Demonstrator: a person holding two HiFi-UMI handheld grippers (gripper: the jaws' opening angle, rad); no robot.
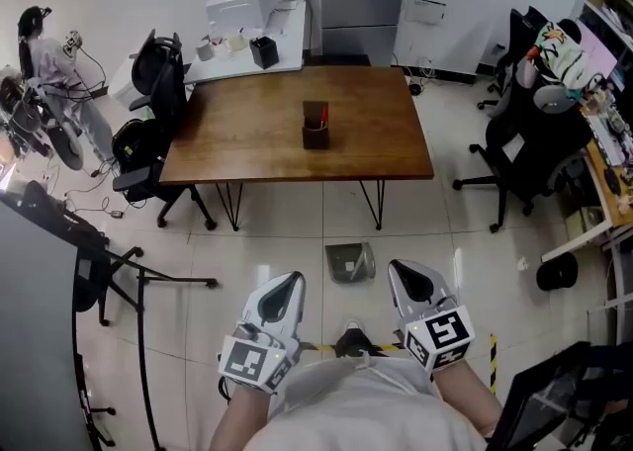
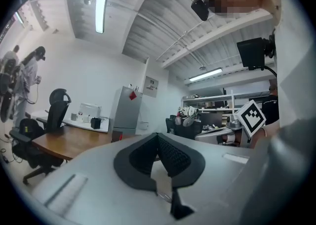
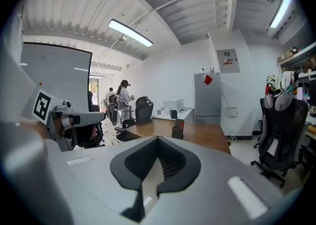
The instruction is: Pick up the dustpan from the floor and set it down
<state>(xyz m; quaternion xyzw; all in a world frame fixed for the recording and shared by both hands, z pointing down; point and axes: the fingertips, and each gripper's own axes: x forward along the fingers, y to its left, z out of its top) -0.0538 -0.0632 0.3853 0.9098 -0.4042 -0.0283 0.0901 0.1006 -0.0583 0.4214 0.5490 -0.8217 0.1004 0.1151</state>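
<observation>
grey dustpan, small and indistinct

Bright, even indoor light — ceiling tube lamps burn out to white in both gripper views. The pale floor carries a soft sheen; the table throws only a faint shadow under its near edge. Both gripper views bend strongly and go black at the corners, and the left gripper, close to the lens, looks soft.

The dustpan is too small to show its handle; the person's forearms run off the head view's lower edge.
</observation>
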